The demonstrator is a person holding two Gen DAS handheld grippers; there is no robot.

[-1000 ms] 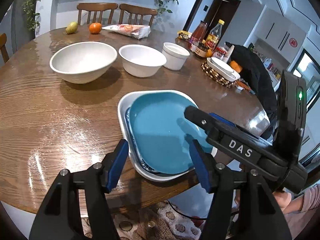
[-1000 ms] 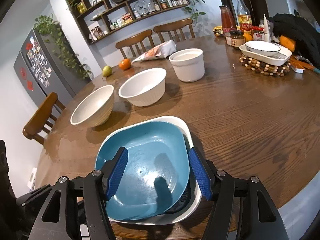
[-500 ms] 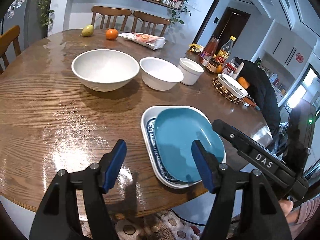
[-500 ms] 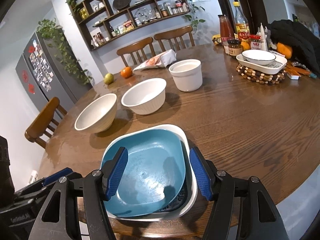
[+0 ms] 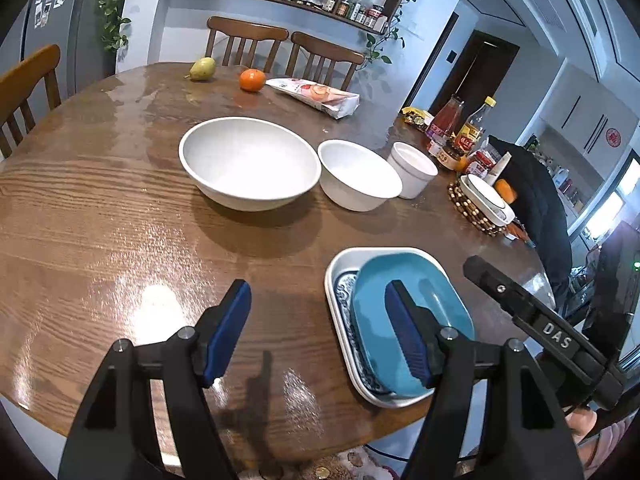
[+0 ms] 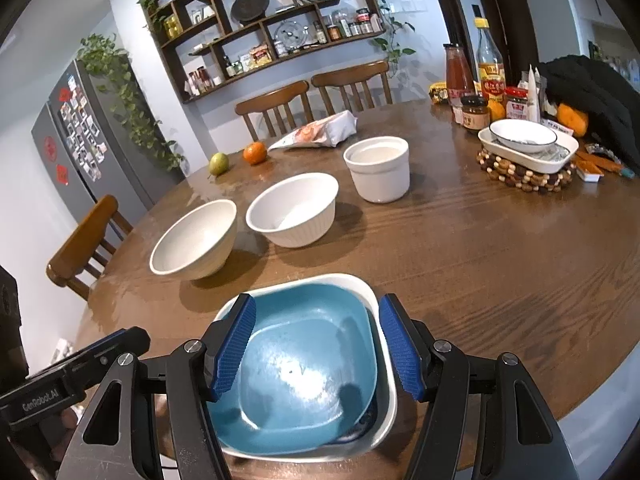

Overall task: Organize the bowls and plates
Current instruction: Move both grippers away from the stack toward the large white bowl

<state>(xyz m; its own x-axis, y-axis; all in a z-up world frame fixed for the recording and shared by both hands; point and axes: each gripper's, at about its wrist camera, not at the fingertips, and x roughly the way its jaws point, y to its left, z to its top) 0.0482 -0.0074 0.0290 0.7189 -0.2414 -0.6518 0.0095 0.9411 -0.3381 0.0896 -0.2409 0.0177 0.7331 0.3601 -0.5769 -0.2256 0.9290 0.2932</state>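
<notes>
Plates — blue plate [image 6: 304, 368] nested in white dish [image 6: 360, 288] — both hand-held grippers [image 5: 320, 332] [image 6: 316, 344] gape, empty.

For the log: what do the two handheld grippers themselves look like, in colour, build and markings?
Both are black frames with silver screws and blue textured finger pads. The left gripper shows "GenRobot.AI" on its side in the right wrist view; the right gripper reads "DAS", with a green light. A pinkish sleeve shows below it.

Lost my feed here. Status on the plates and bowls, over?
Left gripper and right gripper both open, empty. Teal plate nested in the white dish at the table edge. Three white bowls unstacked beyond it; path unobstructed.
</notes>
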